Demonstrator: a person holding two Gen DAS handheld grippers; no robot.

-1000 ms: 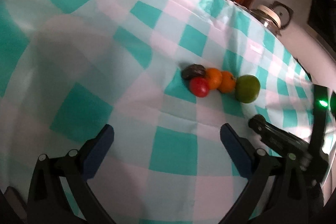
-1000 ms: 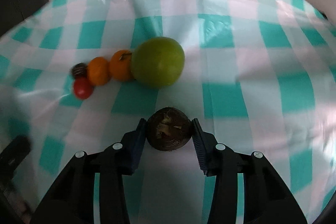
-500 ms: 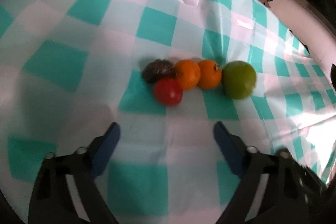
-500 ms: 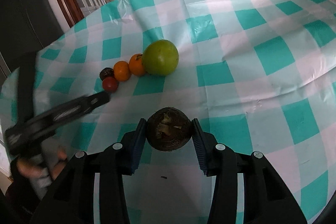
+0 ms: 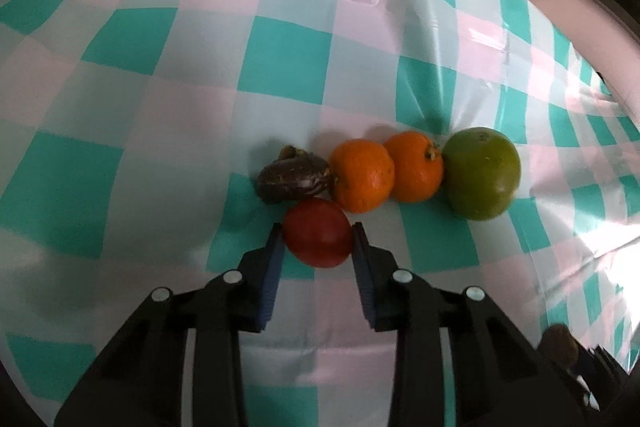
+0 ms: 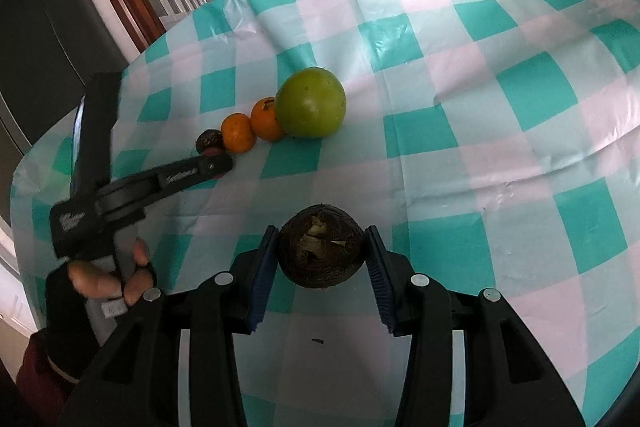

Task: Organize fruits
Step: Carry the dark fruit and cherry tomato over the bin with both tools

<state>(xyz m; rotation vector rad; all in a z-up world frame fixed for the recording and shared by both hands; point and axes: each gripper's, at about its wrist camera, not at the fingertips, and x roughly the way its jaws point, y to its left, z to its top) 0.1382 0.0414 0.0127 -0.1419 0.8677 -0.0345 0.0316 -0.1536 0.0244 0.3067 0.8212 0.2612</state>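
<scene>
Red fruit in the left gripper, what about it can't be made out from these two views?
- Red fruit: underside hidden in the left wrist view, so contact with the tablecloth is unclear.
- Right wrist view: left gripper covers nearly all of it.

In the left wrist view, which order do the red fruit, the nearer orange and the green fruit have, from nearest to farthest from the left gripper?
1. Red fruit: between the left gripper pads.
2. Nearer orange: just behind, slightly right.
3. Green fruit: far right end of the row.
</scene>
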